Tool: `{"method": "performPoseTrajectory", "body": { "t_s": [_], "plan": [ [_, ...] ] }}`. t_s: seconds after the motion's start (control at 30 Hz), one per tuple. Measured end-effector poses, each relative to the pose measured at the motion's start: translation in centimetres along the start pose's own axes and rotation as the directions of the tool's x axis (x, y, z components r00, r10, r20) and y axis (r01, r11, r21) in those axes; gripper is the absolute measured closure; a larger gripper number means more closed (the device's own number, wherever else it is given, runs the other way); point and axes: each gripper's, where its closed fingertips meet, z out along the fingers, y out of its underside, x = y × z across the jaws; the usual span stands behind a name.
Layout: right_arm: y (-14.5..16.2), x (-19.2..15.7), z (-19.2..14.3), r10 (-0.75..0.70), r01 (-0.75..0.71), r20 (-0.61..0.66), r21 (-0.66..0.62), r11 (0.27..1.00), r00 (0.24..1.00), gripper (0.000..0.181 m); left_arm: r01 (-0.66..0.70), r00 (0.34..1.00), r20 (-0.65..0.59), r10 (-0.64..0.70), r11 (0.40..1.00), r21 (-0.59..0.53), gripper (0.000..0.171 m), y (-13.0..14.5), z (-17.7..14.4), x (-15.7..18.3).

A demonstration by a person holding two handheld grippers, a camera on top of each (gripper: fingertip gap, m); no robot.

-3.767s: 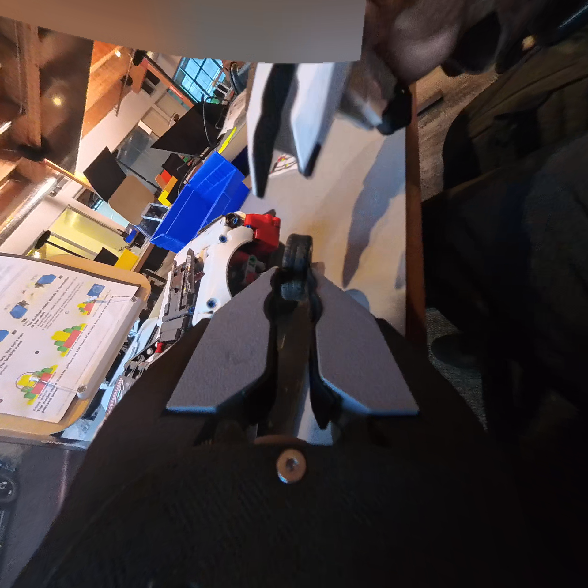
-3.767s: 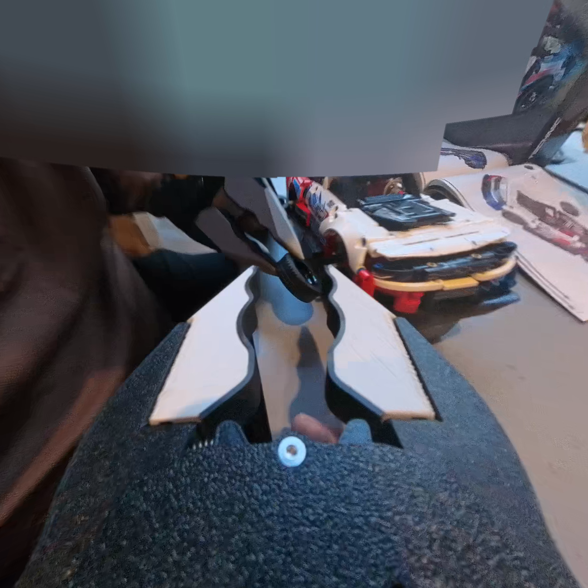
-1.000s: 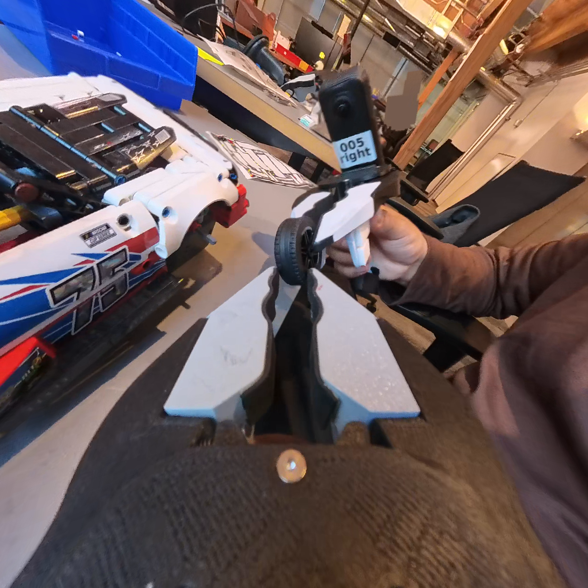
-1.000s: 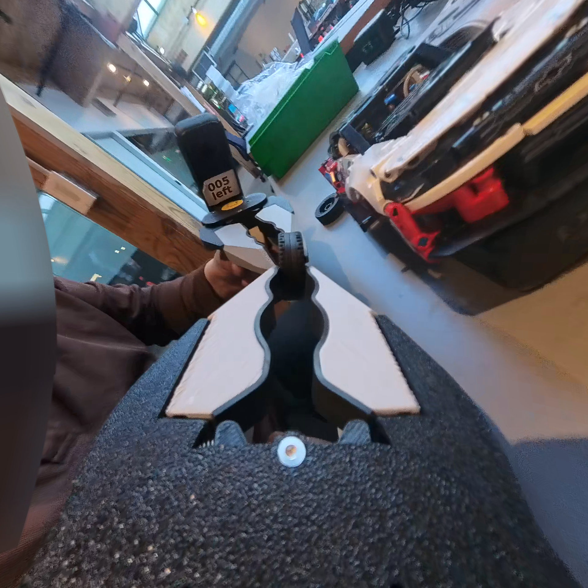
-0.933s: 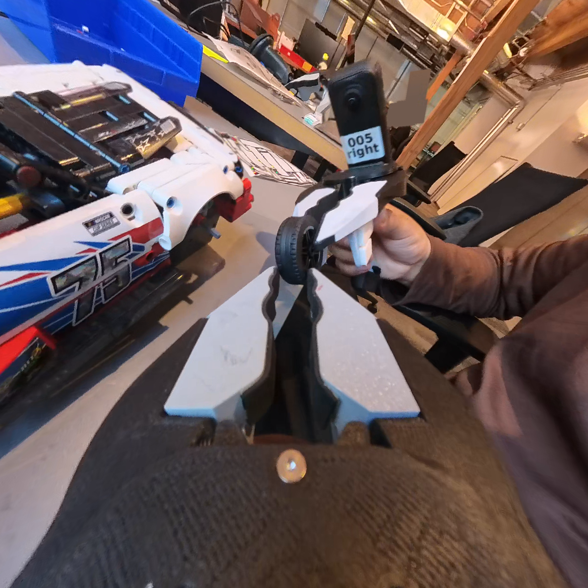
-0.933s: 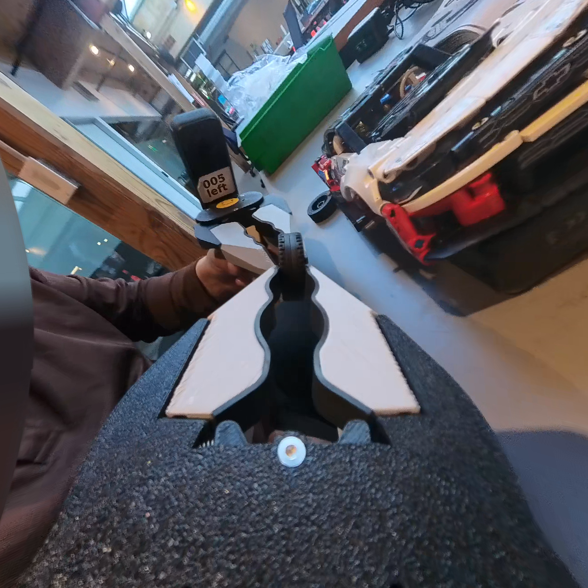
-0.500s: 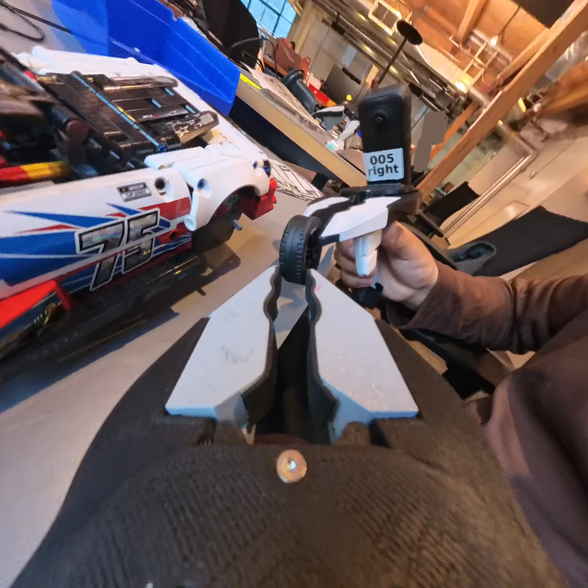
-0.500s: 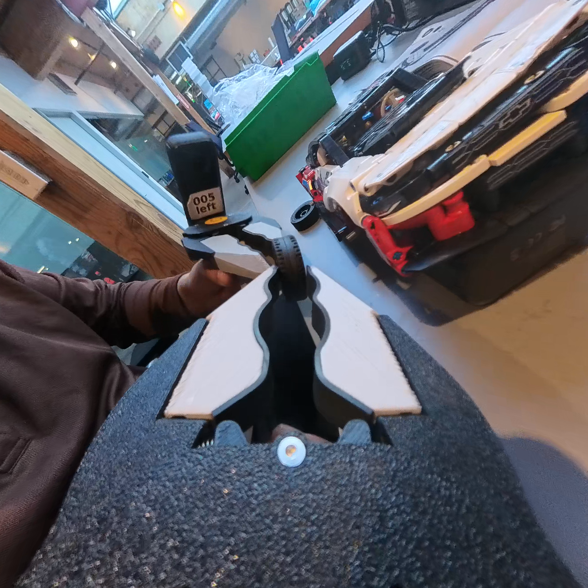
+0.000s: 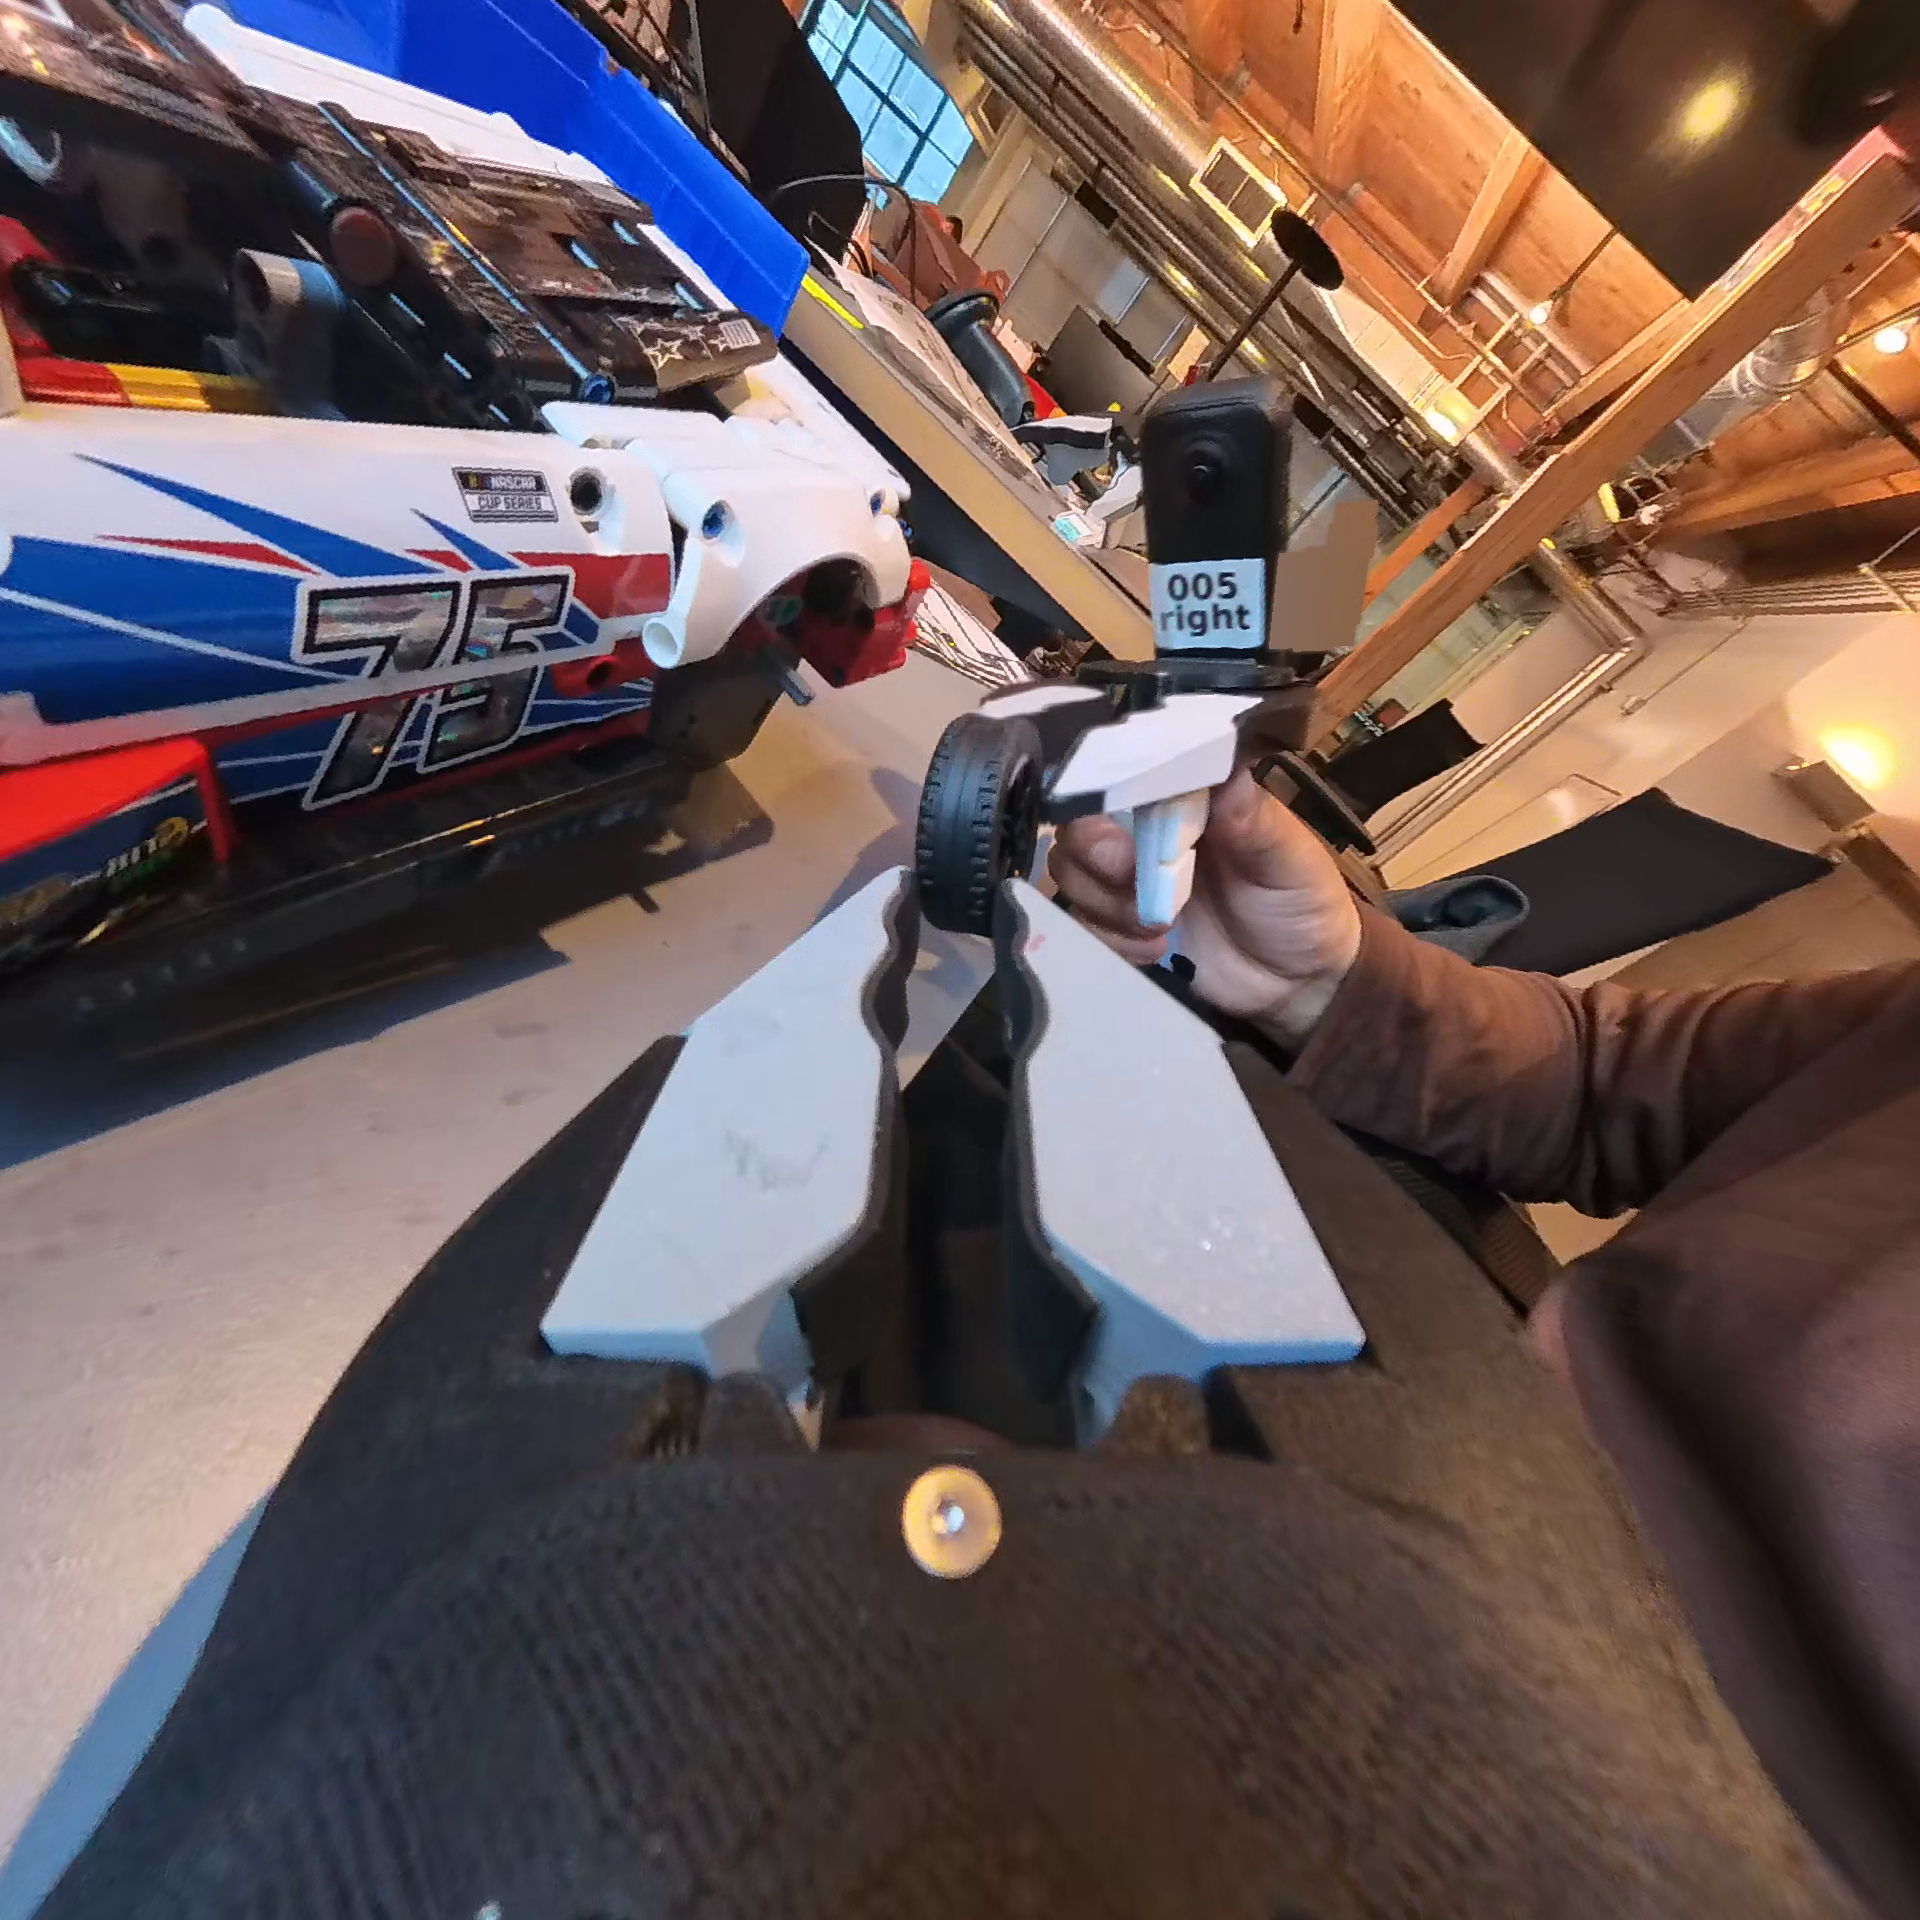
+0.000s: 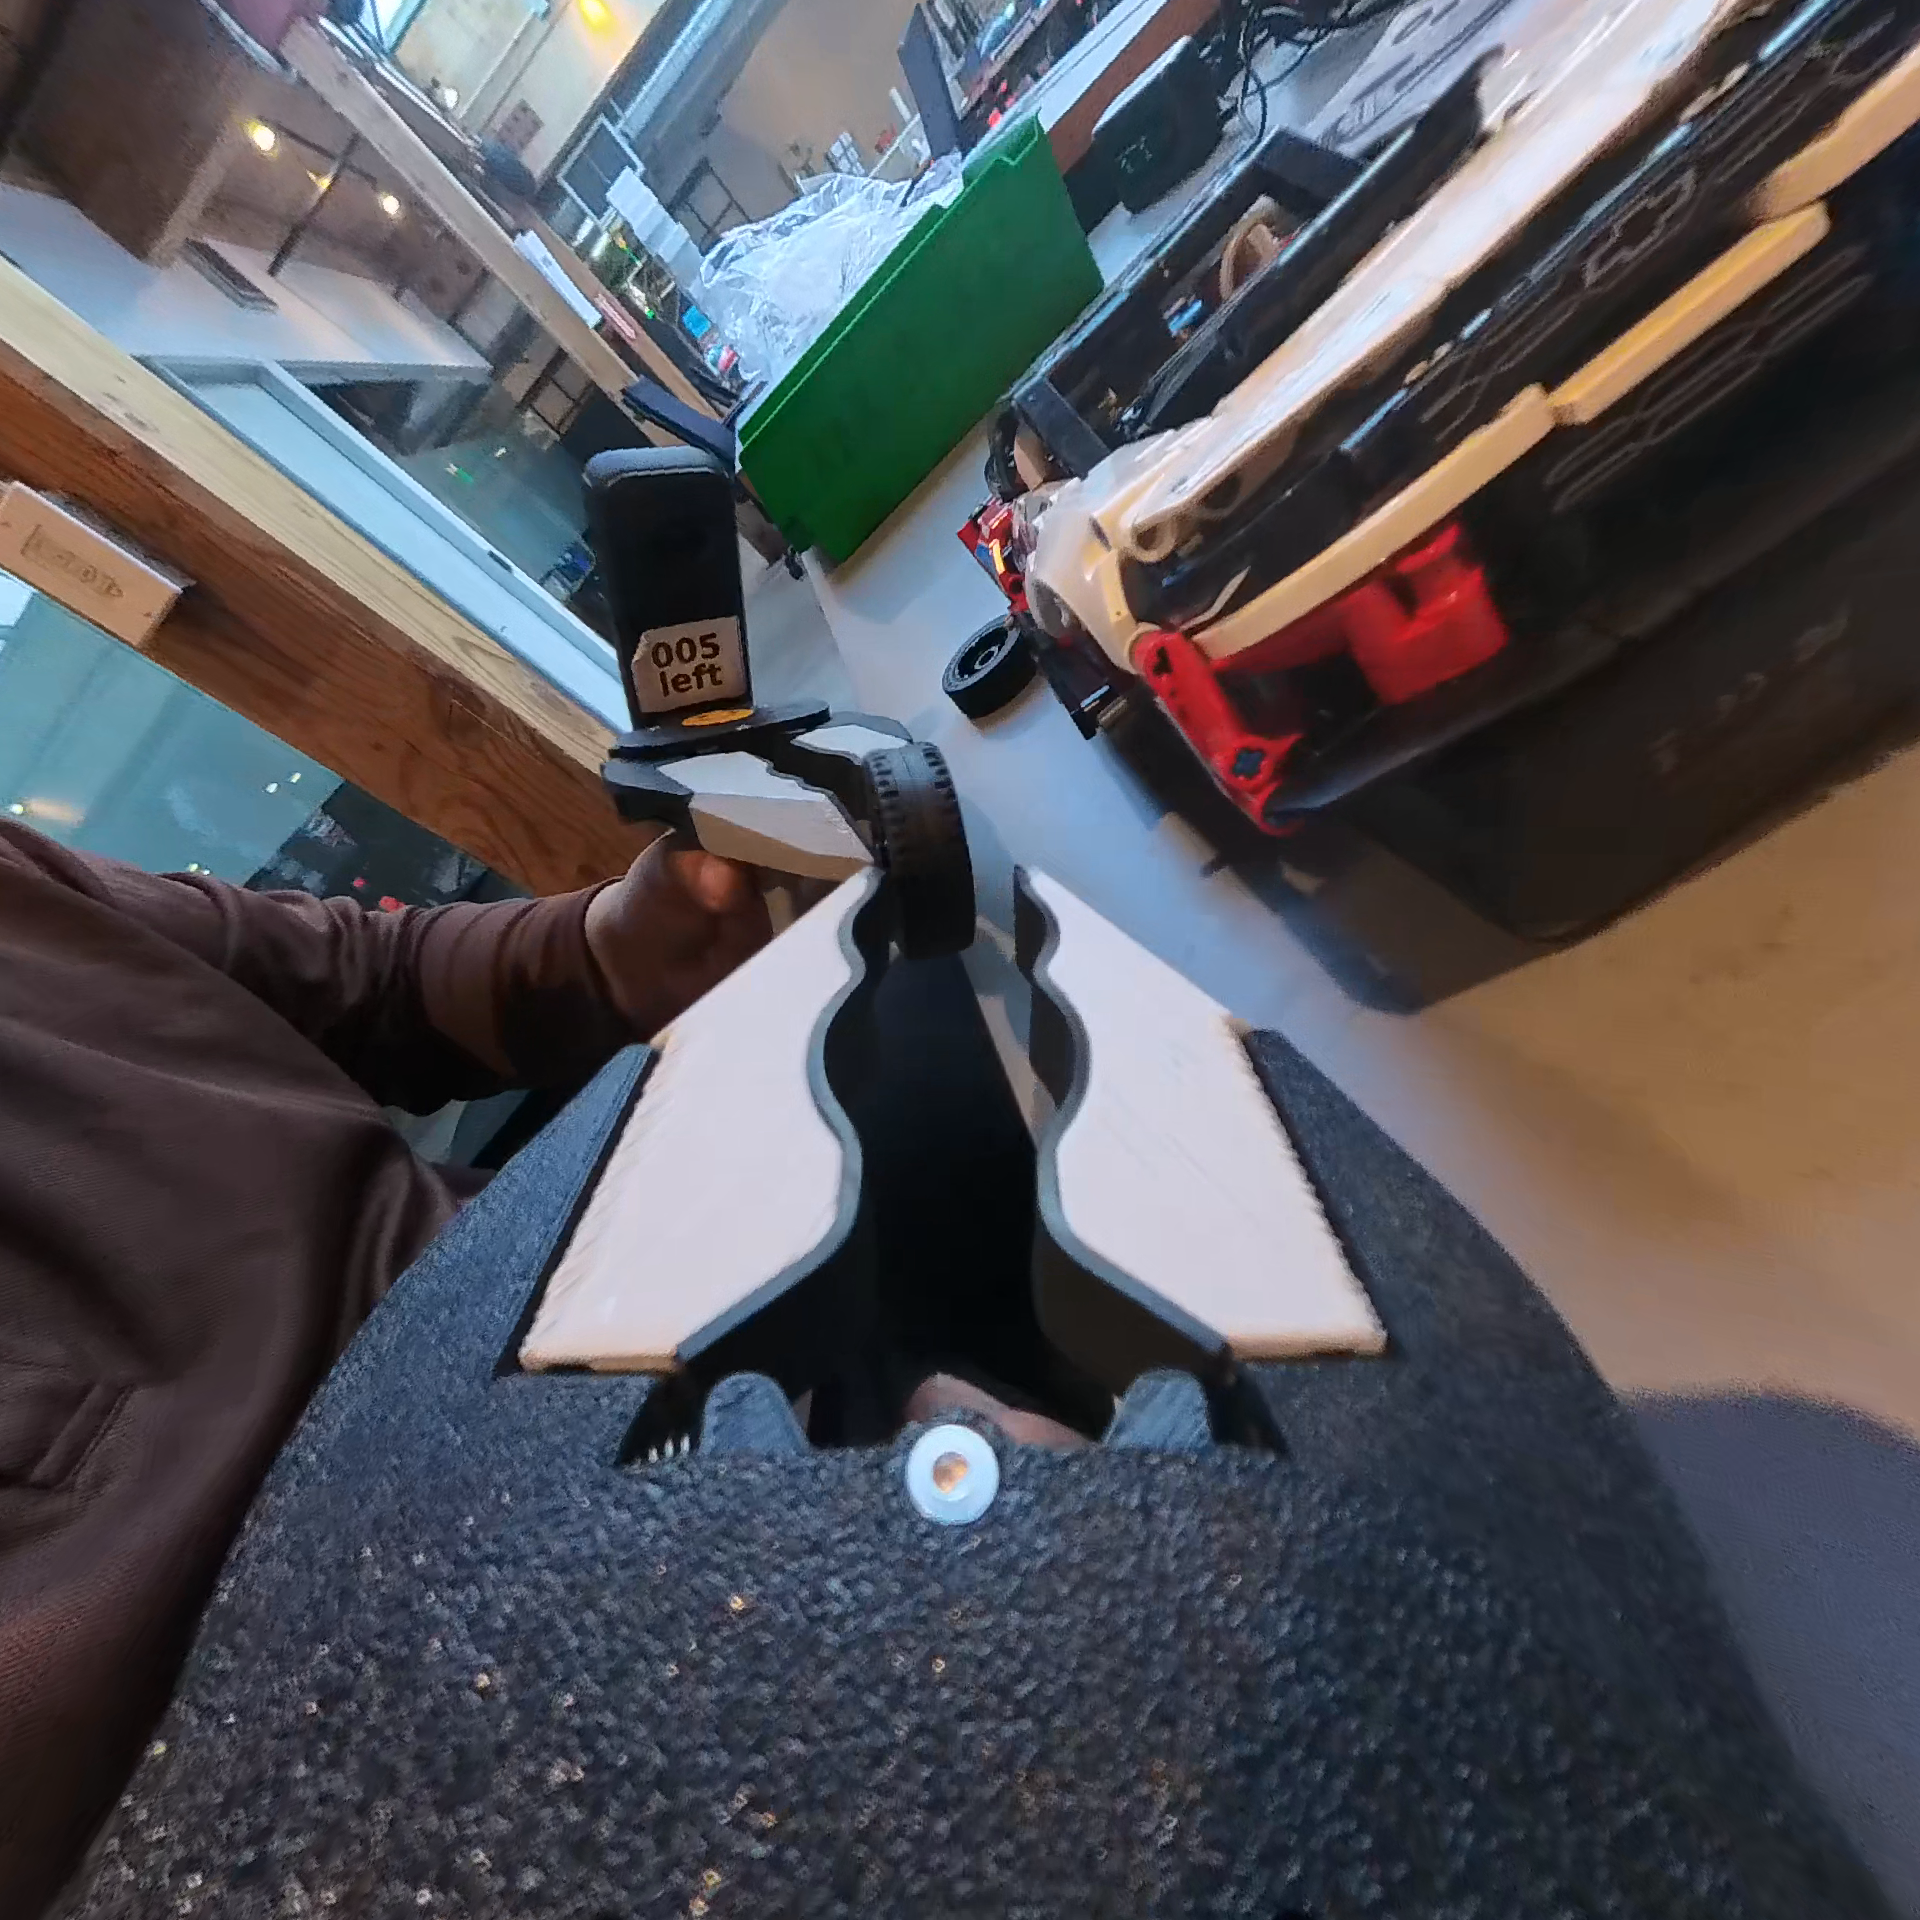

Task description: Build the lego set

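Note:
A small black Lego wheel (image 9: 971,821) is held in the air between my two grippers, which face each other. My left gripper (image 9: 953,899) is shut on the wheel's tread. My right gripper (image 10: 948,888) is open: the wheel (image 10: 920,831) rests by its left finger and a gap shows on the other side. The white race car with blue and red stripes (image 9: 416,582) stands on the table to the left. Its rear wheel arch (image 9: 790,665) is empty, with a bare axle pin. The car's red and black end (image 10: 1403,623) shows in the right wrist view.
A second loose black wheel (image 10: 982,665) lies on the grey table (image 10: 1558,1143) beside the car. A green bin (image 10: 914,343) stands behind it and a blue bin (image 9: 582,114) behind the car. The person's brown sleeves flank both grippers. Both grippers' tips are close together, under 4 cm apart.
My right gripper's fingers have spread apart and let go of the wheel, which stays in my left gripper. Both grippers have risen slightly and moved along the car.

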Motion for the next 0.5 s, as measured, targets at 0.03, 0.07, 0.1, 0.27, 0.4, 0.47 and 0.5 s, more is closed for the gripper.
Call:
{"method": "performPoseTrajectory", "body": {
  "t_s": [0.03, 0.07, 0.1, 0.27, 0.4, 0.47, 0.5],
  "plan": [
    [0.14, -0.03, 0.10, -0.002, 0.002, 0.002, -0.006, 1.000, 1.000, 0.164, 0.004, 1.000, -0.004, -0.004, 1.000, 0.001, 0.160, 0.02, -0.03, 0.01],
    [0.20, -0.16, 0.18, -0.008, 0.008, 0.009, -0.008, 1.000, 1.000, 0.169, 0.010, 1.000, -0.001, -0.010, 1.000, 0.004, 0.160, 0.01, -0.08, -0.10],
    [0.17, -0.18, 0.27, -0.013, 0.013, 0.009, -0.008, 1.000, 1.000, 0.171, 0.017, 1.000, -0.001, -0.017, 1.000, 0.010, 0.160, -0.04, -0.12, -0.19],
    [-0.01, -0.03, 0.47, -0.042, 0.042, -0.007, -0.013, 0.999, 0.999, 0.171, 0.035, 0.999, -0.008, -0.035, 0.999, -0.005, 0.160, 0.29, -0.11, -0.43],
    [-0.10, 0.16, 0.46, -0.034, 0.034, -0.007, -0.010, 0.999, 0.999, 0.171, 0.026, 1.000, -0.002, -0.026, 0.999, -0.022, 0.159, 0.54, 0.07, -0.52],
    [-0.17, 0.24, 0.42, -0.036, 0.036, -0.009, -0.008, 0.999, 0.999, 0.171, 0.014, 1.000, 0.002, -0.014, 0.999, -0.031, 0.159, 0.60, 0.15, -0.52],
    [-0.22, 0.22, 0.40, -0.035, 0.035, -0.008, -0.006, 0.999, 0.999, 0.171, 0.012, 1.000, 0.002, -0.012, 0.999, -0.036, 0.159, 0.65, 0.19, -0.50]
  ]
}}
